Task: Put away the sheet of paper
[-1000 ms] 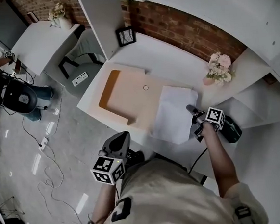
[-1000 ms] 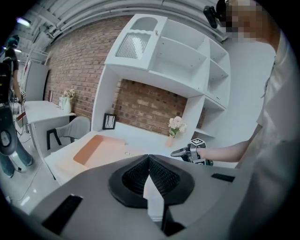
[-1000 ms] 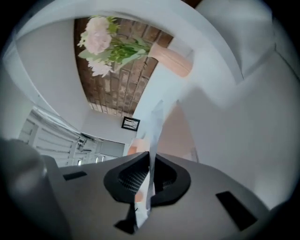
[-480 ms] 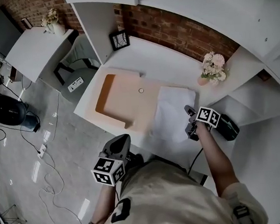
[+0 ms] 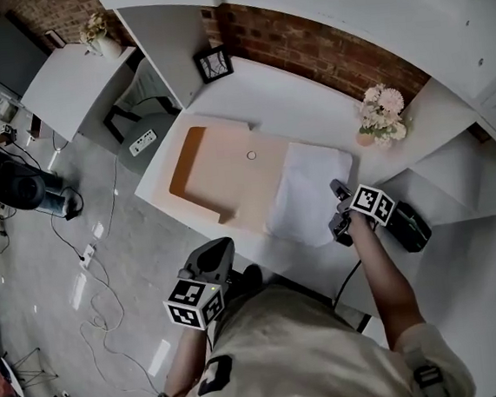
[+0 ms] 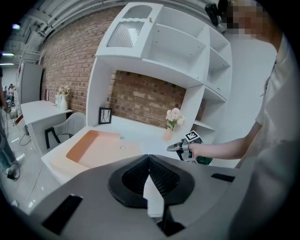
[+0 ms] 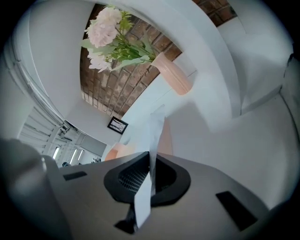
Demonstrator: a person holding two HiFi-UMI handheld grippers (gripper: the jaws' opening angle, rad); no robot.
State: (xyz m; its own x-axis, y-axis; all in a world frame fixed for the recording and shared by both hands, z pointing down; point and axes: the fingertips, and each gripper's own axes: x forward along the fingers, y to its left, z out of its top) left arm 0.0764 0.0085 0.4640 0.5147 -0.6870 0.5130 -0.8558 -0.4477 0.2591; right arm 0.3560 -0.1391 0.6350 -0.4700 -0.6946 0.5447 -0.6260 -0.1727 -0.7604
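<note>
A white sheet of paper (image 5: 307, 194) lies on the white desk (image 5: 309, 109), its left part overlapping an open tan folder (image 5: 224, 171). My right gripper (image 5: 339, 215) is at the sheet's near right edge and is shut on it. In the right gripper view the paper (image 7: 152, 140) runs edge-on between the jaws of that gripper (image 7: 151, 157). My left gripper (image 5: 212, 256) hangs off the desk's front edge, near my body. Its jaws meet with nothing between them, as the left gripper view shows around the left gripper (image 6: 148, 159), and beyond it lies the folder (image 6: 93, 146).
A pink vase of flowers (image 5: 381, 115) stands at the back right of the desk, close to the paper. A small black picture frame (image 5: 214, 64) leans against the brick wall. White shelves rise above and to the right. A grey chair (image 5: 147, 103) and floor cables are at the left.
My right gripper keeps its hold on the sheet, whose right side now bows up a little. The left gripper has stayed where it was.
</note>
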